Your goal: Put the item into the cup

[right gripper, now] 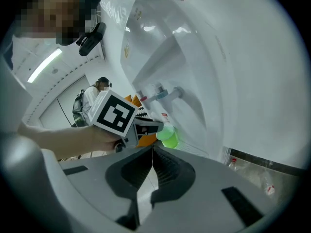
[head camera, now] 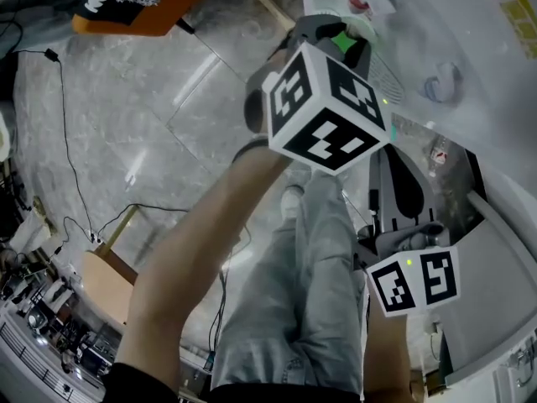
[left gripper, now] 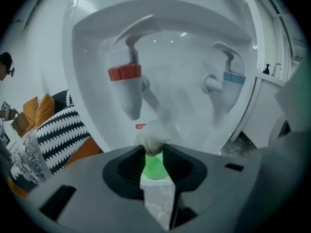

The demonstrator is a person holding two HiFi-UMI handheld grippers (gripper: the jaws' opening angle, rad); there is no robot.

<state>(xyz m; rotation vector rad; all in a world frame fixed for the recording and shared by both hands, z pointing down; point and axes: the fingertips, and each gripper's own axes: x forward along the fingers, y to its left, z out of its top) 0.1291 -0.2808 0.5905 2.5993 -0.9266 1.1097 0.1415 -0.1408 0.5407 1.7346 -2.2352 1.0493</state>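
Observation:
My left gripper is shut on a translucent green cup, its jaws pressing the cup's sides. A pale crumpled lump shows at the cup's top; I cannot tell what it is. The cup is held in front of a white water dispenser, below and between its red tap and blue tap. The right gripper view shows the left gripper with the green cup. In the head view the cup peeks past the marker cube. My right gripper is shut and holds nothing, lower right.
A sofa with a black-and-white pillow stands left of the dispenser. Cables and a wooden stool are on the stone floor. A small bottle lies by the dispenser's base. A person stands in the background.

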